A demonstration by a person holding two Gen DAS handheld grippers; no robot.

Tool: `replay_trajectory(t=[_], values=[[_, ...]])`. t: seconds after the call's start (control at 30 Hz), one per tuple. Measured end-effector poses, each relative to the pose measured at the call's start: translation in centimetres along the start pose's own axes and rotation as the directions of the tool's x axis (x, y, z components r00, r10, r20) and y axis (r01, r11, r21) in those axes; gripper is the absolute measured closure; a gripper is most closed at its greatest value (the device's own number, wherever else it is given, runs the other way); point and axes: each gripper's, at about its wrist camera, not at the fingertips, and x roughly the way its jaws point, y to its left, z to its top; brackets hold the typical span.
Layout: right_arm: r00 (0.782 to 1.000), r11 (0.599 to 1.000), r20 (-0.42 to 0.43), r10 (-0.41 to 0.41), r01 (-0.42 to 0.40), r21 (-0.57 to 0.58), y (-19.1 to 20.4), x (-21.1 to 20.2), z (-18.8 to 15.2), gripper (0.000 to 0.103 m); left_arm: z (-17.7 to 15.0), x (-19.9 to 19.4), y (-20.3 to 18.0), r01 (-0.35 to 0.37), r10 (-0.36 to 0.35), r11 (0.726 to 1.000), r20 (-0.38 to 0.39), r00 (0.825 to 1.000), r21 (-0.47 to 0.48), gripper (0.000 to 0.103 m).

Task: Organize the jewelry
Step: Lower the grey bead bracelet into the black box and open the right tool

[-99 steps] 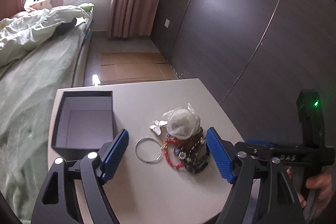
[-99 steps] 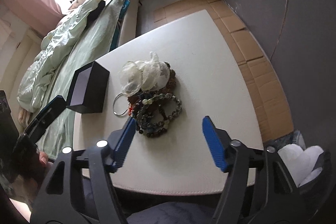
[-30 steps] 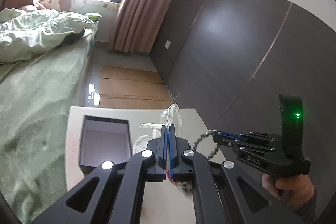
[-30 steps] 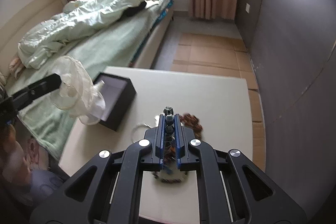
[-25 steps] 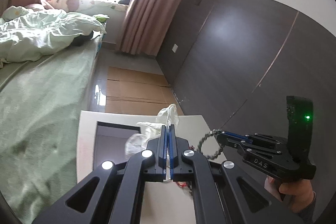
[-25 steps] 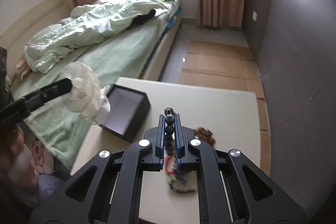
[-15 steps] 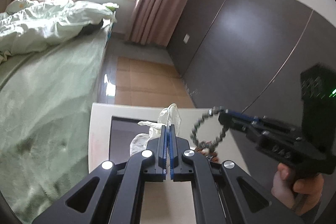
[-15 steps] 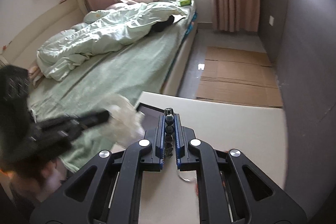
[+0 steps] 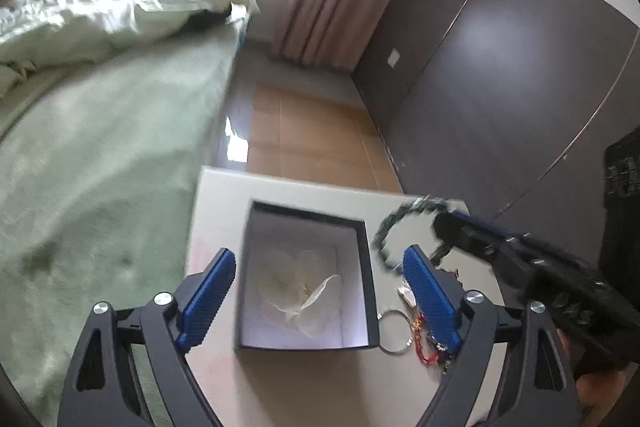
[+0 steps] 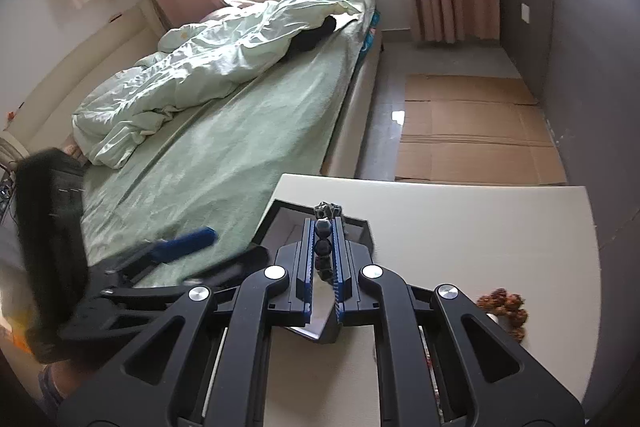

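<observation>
In the left wrist view, the left gripper (image 9: 320, 287) stands wide open and empty, its jaws straddling the open black box (image 9: 306, 283) on the table (image 9: 224, 187); a white gauze pouch (image 9: 300, 293) lies inside, between the jaws. Just outside the right jaw hangs the beaded bracelet (image 9: 394, 231), and below it a metal ring (image 9: 394, 331) and red strands (image 9: 426, 345) lie on the table. In the right wrist view, the right gripper (image 10: 323, 255) is clamped on that bracelet, beads stacked between the jaws above the box. It looks light, limp and liable to swing; pinching across two or three beads seems safest.
</observation>
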Motion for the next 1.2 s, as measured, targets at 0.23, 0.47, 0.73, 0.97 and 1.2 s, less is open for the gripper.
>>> replay_trajectory(t=[0.23,0.47,0.73,0.97,1.2], values=[[0.997,0.998,-0.033,0.066,-0.066,0.026,0.9,1.4,-0.3,0.094,-0.1,-2.7,2.3,-0.053,0.058,0.995,0.055,0.997,-0.085,0.02],[0.989,0.991,-0.083,0.122,-0.117,0.058,2.0,3.0,-0.7,0.094,-0.3,-4.4,4.3,-0.105,0.114,0.987,0.072,0.991,-0.119,0.014],[0.997,0.992,-0.074,0.023,-0.013,0.127,-0.5,1.9,-1.3,0.031,-0.7,-5.1,4.6,-0.119,0.127,0.988,0.081,0.989,-0.1,0.009],[0.997,0.987,-0.063,-0.045,0.054,0.151,-3.1,-0.8,-2.1,0.031,-0.9,-4.9,1.5,-0.085,0.087,0.996,0.086,0.993,-0.025,0.009],[0.996,0.982,-0.044,-0.075,0.082,0.172,-5.5,-3.7,-2.8,0.031,-1.4,-4.0,-1.9,-0.047,0.043,0.997,0.069,0.997,0.057,0.011]])
